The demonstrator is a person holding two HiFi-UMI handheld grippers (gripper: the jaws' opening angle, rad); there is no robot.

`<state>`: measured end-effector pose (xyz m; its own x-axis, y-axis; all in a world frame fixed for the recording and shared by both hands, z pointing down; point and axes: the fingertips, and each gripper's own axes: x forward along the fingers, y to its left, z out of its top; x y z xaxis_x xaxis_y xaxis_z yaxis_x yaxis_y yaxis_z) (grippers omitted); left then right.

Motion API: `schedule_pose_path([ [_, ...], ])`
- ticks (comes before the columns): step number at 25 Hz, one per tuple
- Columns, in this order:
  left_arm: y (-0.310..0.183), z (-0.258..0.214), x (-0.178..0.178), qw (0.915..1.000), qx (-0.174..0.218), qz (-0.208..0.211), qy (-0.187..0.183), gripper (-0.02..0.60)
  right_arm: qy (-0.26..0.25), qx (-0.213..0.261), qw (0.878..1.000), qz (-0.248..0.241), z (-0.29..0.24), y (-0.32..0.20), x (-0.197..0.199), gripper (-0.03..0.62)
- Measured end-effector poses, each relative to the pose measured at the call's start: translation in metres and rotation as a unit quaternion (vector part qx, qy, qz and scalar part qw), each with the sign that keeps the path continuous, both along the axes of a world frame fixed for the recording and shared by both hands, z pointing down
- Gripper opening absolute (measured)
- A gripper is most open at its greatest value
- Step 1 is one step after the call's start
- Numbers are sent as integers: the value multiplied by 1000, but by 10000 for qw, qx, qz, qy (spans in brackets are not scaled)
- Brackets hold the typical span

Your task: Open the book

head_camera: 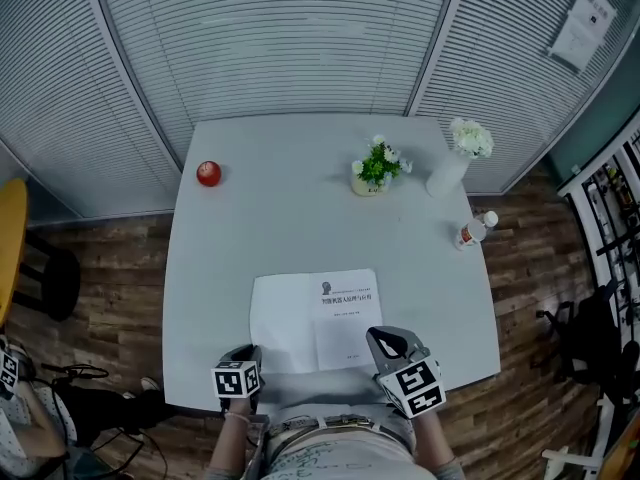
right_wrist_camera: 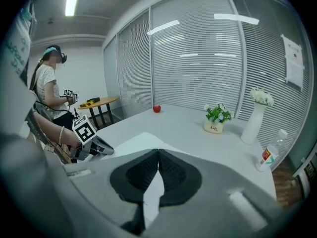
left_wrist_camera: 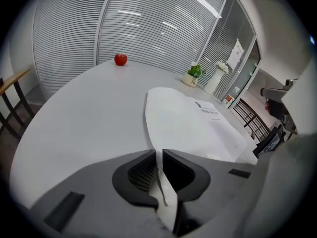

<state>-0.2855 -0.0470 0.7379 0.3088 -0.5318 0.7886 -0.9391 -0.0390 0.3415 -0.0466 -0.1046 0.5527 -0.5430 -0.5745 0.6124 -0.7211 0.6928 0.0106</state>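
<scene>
The book (head_camera: 315,318) lies open near the white table's front edge, a blank white leaf on the left and a printed title page on the right. My left gripper (head_camera: 245,356) is at the blank leaf's near left corner. In the left gripper view its jaws (left_wrist_camera: 159,155) stand a narrow slit apart, and the leaf's (left_wrist_camera: 193,123) edge runs between them. My right gripper (head_camera: 388,340) is at the near right corner. In the right gripper view its tips (right_wrist_camera: 158,152) meet, with a white strip of the book (right_wrist_camera: 133,143) caught behind them.
A red apple (head_camera: 208,173) sits at the far left of the table (head_camera: 280,218). A small potted plant (head_camera: 377,168), a white vase of flowers (head_camera: 455,163) and a bottle (head_camera: 475,230) stand at the far right. A person (right_wrist_camera: 49,83) stands to the left by a low yellow table (right_wrist_camera: 96,102).
</scene>
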Motion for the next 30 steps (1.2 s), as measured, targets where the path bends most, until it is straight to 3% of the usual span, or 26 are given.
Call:
schedule_pose_path([
  [5, 0, -7, 7, 9998, 141, -131, 11, 141, -110, 69, 9999, -104, -5, -1, 0, 6],
  [9, -6, -24, 7, 9984, 487, -95, -254, 160, -220, 117, 9995, -192, -7, 0, -2, 12],
  [14, -17, -55, 32, 9954, 895, 251, -215, 160, -231, 133, 9994, -231, -6, 4, 3, 14],
  [18, -27, -80, 62, 9907, 1293, 355, 213, 160, -244, 174, 9992, -252, -6, 5, 8, 14],
  [24, -31, -124, 112, 9743, 1915, 715, 948, 153, -476, 268, 9984, -143, -15, 3, 16, 12],
  [30, -34, -161, 147, 9573, 2291, 950, 1485, 41, -823, 235, 9963, -62, -22, -4, 17, 8],
])
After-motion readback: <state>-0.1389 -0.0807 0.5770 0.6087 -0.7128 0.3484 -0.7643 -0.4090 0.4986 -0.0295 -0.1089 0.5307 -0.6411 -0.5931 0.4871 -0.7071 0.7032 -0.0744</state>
